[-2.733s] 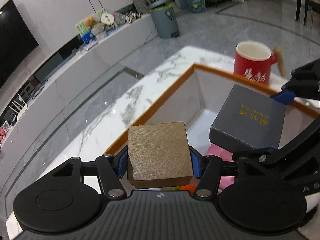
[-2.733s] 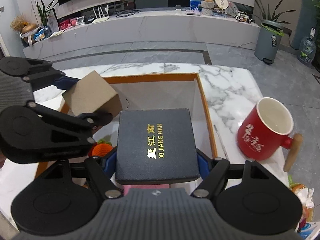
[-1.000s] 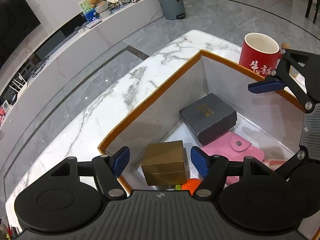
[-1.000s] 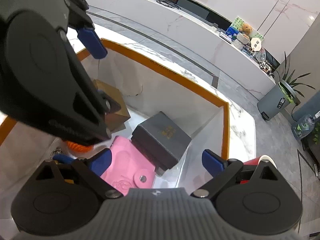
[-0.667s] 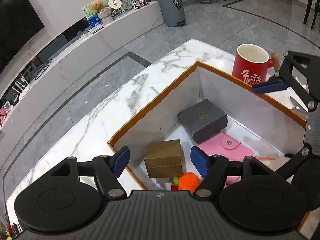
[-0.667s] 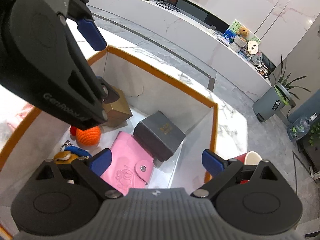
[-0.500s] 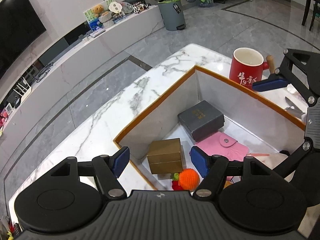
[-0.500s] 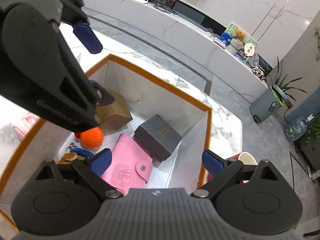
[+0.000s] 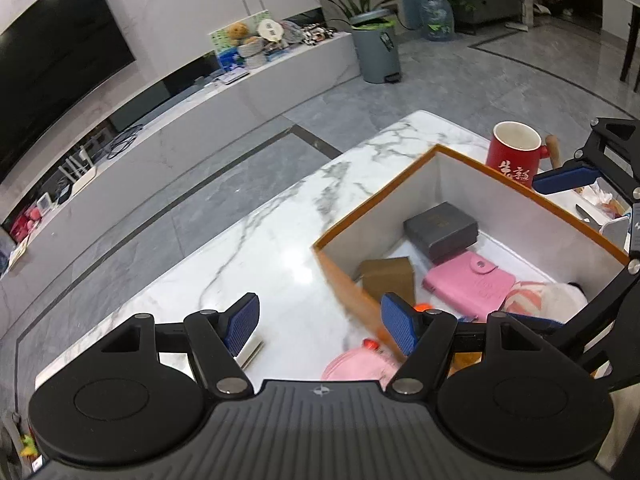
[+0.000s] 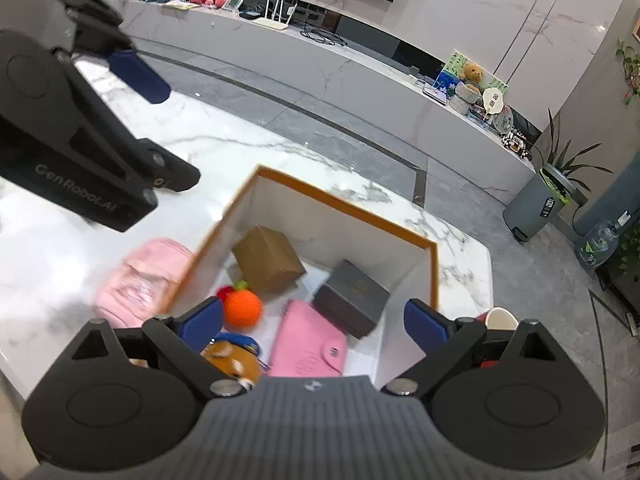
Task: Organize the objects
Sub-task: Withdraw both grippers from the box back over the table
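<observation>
An orange-rimmed white box [image 9: 436,151] [image 10: 344,200] stands on the marble table. Inside lie a gold box [image 9: 388,278] [image 10: 267,258], a dark grey box [image 9: 442,226] [image 10: 351,298], a pink wallet [image 9: 468,284] [image 10: 308,340], an orange ball [image 10: 242,309] and a small plush toy [image 10: 232,360]. My left gripper [image 9: 320,322] is open and empty, held above the table left of the box. My right gripper [image 10: 314,320] is open and empty, held above the box's near side.
A pink pouch [image 10: 140,276] [image 9: 356,364] lies on the table outside the box's left wall. A red mug [image 9: 516,152] stands beyond the box's far right side. A small flat object [image 9: 250,350] lies under my left gripper's left finger. Bare marble lies left of the box.
Both grippers let go of their boxes, which now lie inside the big box. Both grippers have since risen and pulled back; the left one has moved left, off the box.
</observation>
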Demonstrator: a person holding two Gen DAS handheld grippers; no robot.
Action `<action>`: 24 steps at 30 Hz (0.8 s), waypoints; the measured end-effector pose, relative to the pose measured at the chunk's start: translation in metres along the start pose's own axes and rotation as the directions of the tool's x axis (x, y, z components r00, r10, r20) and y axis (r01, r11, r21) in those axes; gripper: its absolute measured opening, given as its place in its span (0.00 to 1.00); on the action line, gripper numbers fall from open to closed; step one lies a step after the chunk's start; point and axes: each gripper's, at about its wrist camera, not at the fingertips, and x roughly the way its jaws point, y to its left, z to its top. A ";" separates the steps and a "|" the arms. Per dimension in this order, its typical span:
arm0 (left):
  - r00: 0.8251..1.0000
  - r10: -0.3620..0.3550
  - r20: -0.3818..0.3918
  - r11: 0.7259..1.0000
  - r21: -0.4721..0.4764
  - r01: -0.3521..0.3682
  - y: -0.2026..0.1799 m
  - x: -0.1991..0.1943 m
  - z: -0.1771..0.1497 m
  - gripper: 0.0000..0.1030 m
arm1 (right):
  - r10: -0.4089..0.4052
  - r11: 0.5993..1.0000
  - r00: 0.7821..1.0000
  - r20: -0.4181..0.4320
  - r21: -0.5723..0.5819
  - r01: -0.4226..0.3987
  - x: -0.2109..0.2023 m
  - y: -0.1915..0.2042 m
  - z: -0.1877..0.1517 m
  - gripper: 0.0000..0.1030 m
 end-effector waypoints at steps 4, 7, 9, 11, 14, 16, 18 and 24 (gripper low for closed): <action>1.000 0.016 0.003 1.000 -0.020 -0.016 0.017 -0.010 -0.018 0.79 | 0.022 1.000 1.000 0.015 -0.011 -0.022 -0.009 0.020 0.010 0.94; 1.000 0.027 0.004 0.999 -0.043 -0.027 0.032 -0.017 -0.034 0.79 | 0.031 0.999 0.999 0.027 -0.029 -0.030 -0.014 0.038 0.017 0.94; 1.000 0.031 0.004 0.998 -0.062 -0.031 0.042 -0.021 -0.044 0.79 | 0.042 0.999 0.999 0.029 -0.037 -0.041 -0.017 0.049 0.022 0.94; 0.999 0.035 0.002 0.996 -0.080 -0.035 0.052 -0.025 -0.056 0.79 | 0.054 0.998 0.998 0.028 -0.047 -0.052 -0.019 0.060 0.025 0.94; 0.999 0.045 -0.002 0.994 -0.103 -0.045 0.068 -0.029 -0.073 0.79 | 0.062 0.996 0.998 0.021 -0.071 -0.060 -0.019 0.078 0.029 0.94; 0.999 0.051 -0.007 0.992 -0.118 -0.051 0.078 -0.031 -0.084 0.79 | 0.065 0.995 0.998 0.016 -0.081 -0.064 -0.018 0.088 0.031 0.94; 0.998 0.056 -0.011 0.989 -0.133 -0.057 0.089 -0.033 -0.095 0.79 | 0.081 0.993 0.997 0.017 -0.090 -0.079 -0.016 0.096 0.033 0.94; 0.997 0.066 -0.038 0.981 -0.180 -0.072 0.115 -0.031 -0.126 0.79 | 0.107 0.991 0.994 -0.007 -0.080 -0.107 -0.008 0.115 0.033 0.94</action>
